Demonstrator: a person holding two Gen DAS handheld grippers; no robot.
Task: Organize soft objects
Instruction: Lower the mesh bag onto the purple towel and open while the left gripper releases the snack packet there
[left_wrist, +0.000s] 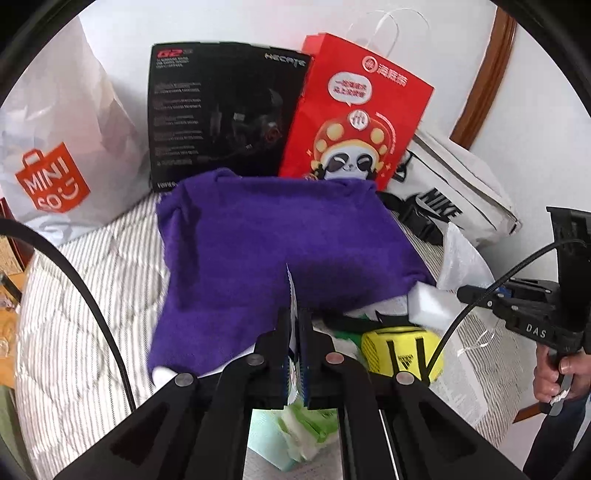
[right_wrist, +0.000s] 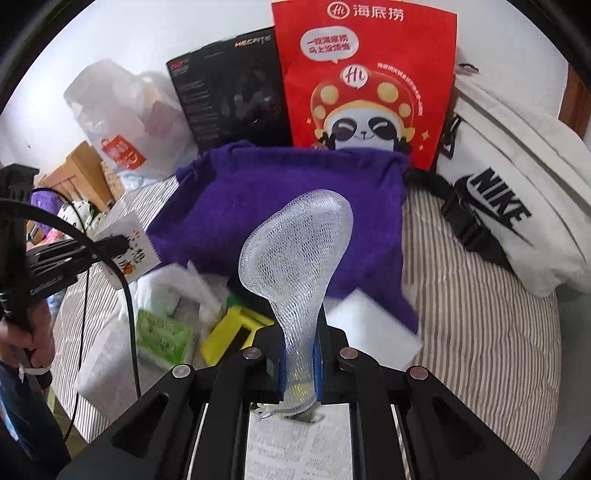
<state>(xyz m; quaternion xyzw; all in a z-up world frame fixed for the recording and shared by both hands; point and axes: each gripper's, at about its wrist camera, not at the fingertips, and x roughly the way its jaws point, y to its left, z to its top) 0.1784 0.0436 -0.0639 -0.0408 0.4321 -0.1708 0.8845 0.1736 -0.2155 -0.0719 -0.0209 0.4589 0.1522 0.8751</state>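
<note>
A purple towel (left_wrist: 280, 251) (right_wrist: 280, 199) lies spread on the striped bed. My left gripper (left_wrist: 294, 321) (right_wrist: 110, 243) is shut on a thin white printed packet (left_wrist: 291, 295) (right_wrist: 129, 254), held above the towel's near edge. My right gripper (right_wrist: 300, 343) (left_wrist: 469, 293) is shut on a white foam net sleeve (right_wrist: 295, 258) (left_wrist: 460, 258) that stands up over the towel. Below the grippers lie a white sponge block (left_wrist: 432, 306) (right_wrist: 369, 325), a yellow pouch (left_wrist: 402, 350) (right_wrist: 229, 336) and a green tissue pack (left_wrist: 306, 424) (right_wrist: 162, 336).
Against the wall behind the towel lean a red paper bag (left_wrist: 354, 110) (right_wrist: 365, 81), a black box (left_wrist: 221, 114) (right_wrist: 232, 96) and a white Miniso bag (left_wrist: 62, 155). A white Nike bag (left_wrist: 454, 192) (right_wrist: 509, 199) lies at the right. A person's hand (left_wrist: 554, 373) grips the right handle.
</note>
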